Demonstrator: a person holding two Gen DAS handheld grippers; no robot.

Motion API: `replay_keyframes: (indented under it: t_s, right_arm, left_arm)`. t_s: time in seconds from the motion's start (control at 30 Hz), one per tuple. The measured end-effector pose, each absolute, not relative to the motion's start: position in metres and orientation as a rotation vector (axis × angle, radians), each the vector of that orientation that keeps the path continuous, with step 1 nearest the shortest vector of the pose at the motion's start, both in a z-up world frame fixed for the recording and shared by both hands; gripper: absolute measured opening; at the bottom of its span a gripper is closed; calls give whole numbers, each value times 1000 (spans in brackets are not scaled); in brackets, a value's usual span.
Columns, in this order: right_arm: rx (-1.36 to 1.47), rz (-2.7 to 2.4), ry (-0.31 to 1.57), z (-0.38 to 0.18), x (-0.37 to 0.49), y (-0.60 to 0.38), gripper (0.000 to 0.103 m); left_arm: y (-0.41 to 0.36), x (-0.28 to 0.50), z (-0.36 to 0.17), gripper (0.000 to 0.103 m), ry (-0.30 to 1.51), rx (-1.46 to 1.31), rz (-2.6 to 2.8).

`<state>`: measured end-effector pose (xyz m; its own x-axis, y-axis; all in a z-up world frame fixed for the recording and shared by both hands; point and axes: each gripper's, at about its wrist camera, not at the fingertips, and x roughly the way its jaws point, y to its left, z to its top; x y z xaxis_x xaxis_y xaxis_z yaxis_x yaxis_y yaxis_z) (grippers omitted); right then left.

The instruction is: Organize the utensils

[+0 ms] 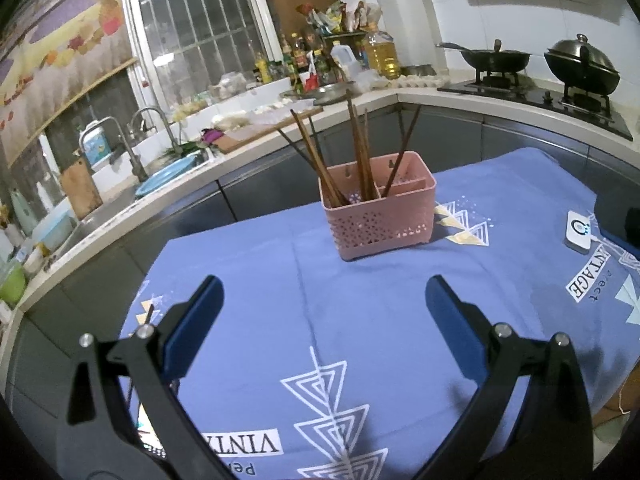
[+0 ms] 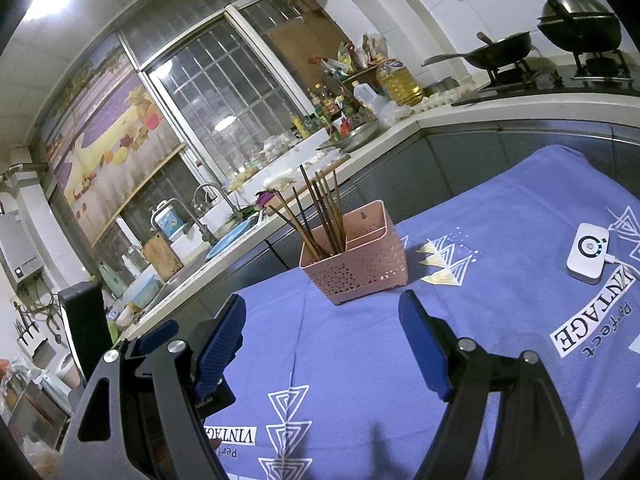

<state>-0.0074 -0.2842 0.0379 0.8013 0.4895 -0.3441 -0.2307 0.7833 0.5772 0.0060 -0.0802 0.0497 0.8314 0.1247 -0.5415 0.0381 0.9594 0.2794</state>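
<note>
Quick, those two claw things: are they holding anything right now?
Left gripper: open, holding nothing, above the blue cloth.
Right gripper: open, holding nothing.

hidden: chopsticks [image 1: 360, 160] lower ends inside pink holder [image 1: 380, 224] | cut off: white device [image 1: 579, 234] right side

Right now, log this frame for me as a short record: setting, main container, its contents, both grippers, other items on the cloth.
setting: kitchen, blue cloth on table
container: pink basket, upright, divided into compartments
contents: chopsticks standing in basket
left gripper: open, empty
right gripper: open, empty
other: white device with cable on cloth
</note>
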Motion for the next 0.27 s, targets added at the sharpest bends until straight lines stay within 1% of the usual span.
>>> replay_keyframes:
  t_s: [0.27]
  right_arm:
    - [528,413,522,36,-5,-272,78]
  left_arm:
    - [-75,5,48,97,588,282,66]
